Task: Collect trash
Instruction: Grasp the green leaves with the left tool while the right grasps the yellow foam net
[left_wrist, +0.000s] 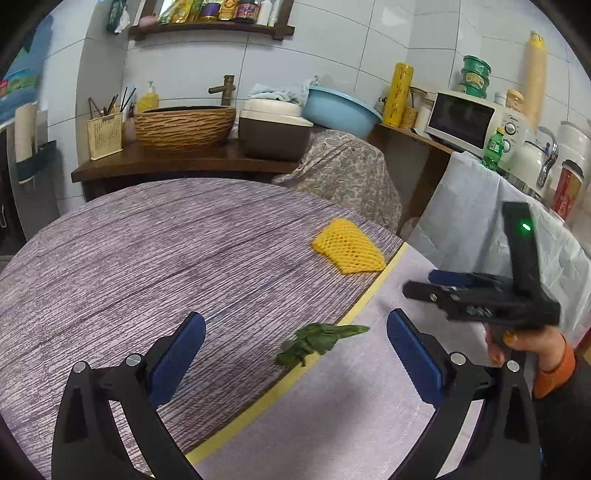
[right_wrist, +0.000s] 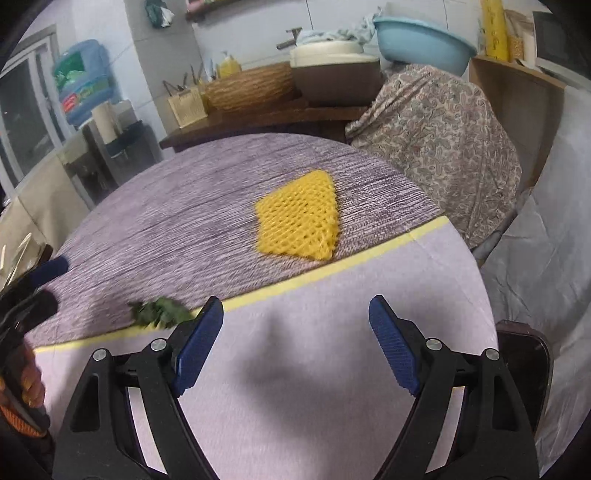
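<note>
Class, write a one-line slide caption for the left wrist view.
Open left gripper frames a green leaf scrap on the yellow tape line, yellow foam net beyond, right gripper alongside.

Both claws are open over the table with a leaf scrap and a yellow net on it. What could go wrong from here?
The green leaf scrap is thin and lies flat across the yellow tape line, so the left claw may pinch cloth instead. The yellow foam net is soft and could slip from the right claw. The claws are close and might bump.
</note>
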